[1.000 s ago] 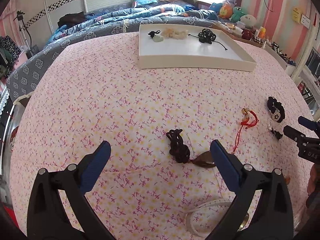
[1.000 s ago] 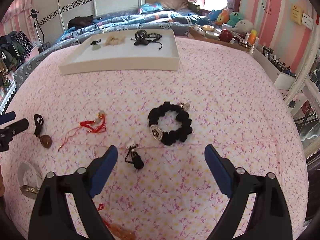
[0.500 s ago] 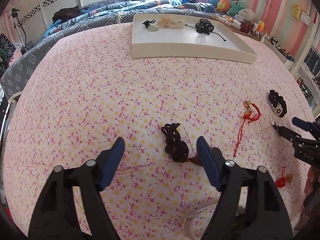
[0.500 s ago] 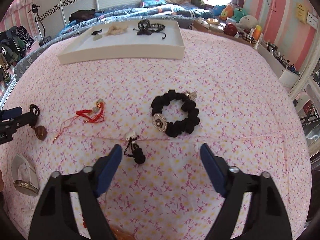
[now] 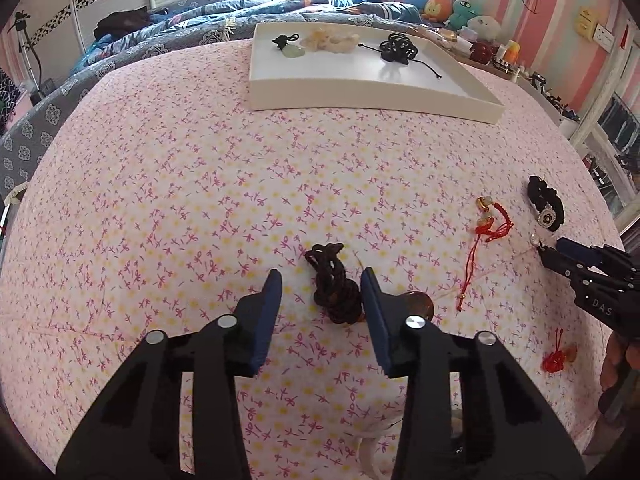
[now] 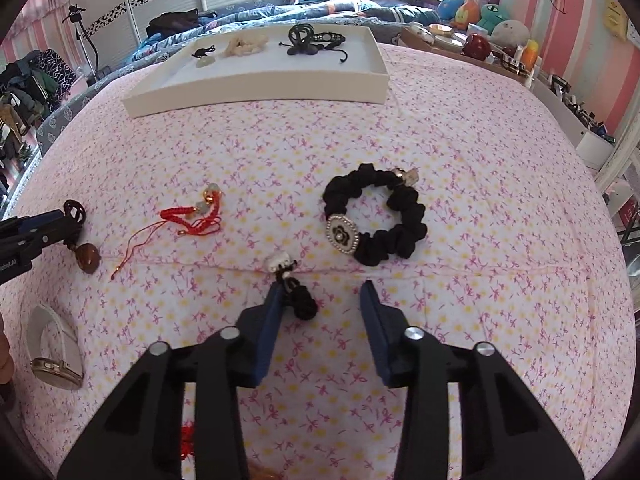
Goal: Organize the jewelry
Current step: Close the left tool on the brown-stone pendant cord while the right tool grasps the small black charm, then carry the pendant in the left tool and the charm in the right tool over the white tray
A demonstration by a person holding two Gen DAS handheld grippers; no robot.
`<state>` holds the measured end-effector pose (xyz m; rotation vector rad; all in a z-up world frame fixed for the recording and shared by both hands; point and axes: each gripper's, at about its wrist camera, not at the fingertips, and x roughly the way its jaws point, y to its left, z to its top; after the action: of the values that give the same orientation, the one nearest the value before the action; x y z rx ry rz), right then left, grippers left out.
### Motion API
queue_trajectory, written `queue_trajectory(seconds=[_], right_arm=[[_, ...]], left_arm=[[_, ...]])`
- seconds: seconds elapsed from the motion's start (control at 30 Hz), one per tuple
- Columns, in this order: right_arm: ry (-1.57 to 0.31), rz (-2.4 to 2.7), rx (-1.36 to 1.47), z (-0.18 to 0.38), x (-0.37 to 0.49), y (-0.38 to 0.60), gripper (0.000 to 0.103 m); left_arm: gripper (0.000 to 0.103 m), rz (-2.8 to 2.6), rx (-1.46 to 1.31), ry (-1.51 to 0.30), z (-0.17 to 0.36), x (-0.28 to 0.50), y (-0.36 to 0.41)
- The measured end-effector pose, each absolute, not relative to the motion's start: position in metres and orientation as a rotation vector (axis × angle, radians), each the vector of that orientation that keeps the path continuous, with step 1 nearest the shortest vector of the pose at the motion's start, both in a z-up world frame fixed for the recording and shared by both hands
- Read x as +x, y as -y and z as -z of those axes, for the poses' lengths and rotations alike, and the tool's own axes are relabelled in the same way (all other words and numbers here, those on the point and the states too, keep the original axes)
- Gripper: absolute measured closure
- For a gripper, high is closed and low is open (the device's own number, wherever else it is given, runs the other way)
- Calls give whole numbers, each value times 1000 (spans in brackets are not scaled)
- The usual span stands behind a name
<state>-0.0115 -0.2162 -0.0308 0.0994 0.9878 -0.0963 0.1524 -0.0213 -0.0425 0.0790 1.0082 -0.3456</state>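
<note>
Left gripper (image 5: 321, 289) hangs parted, empty, astride the brown cord necklace (image 5: 332, 286) lying near on the bed (image 5: 160, 184); light, limp cord, so pinch the bunched coil, not its hard pendant (image 5: 420, 303)

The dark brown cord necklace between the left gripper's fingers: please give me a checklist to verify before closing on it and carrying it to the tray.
1. Left gripper open around the dark brown cord necklace: ok, a finger on each side.
2. Cord centred between the fingers: not ok, it lies close to the right finger.
3. Brown pendant outside the pinch: ok, though partly hidden behind the right finger.
4. Fingertips touching the bedspread: cannot tell.
5. Free floor in the white tray: ok, three pieces lie along the far side.
6. Right gripper out of the way: ok, open over the small black charm.
</note>
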Motion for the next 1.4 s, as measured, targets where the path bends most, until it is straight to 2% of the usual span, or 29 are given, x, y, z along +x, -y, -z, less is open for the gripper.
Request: queue_trajectory(seconds=[0.17,0.4,0.43,0.47,0.9,1.4], right_arm=[[-984,84,88,30,-12,210,76],[-984,65,90,29,-12,206,87],[-985,64,91,29,-12,206,89],[-986,62,95,29,-12,206,89],[-976,65,107,21,-13,208,91],[-895,20,73,-28,14,219,92]], left_arm=[[79,377,48,-1026,44,153,20],[84,384,23,-1033,44,152,17],[86,382,22,-1032,43,152,17],[91,380,23,-1031,42,152,17],[96,370,52,-1025,30,148,17],[96,411,77,-947,-29,168,20]])
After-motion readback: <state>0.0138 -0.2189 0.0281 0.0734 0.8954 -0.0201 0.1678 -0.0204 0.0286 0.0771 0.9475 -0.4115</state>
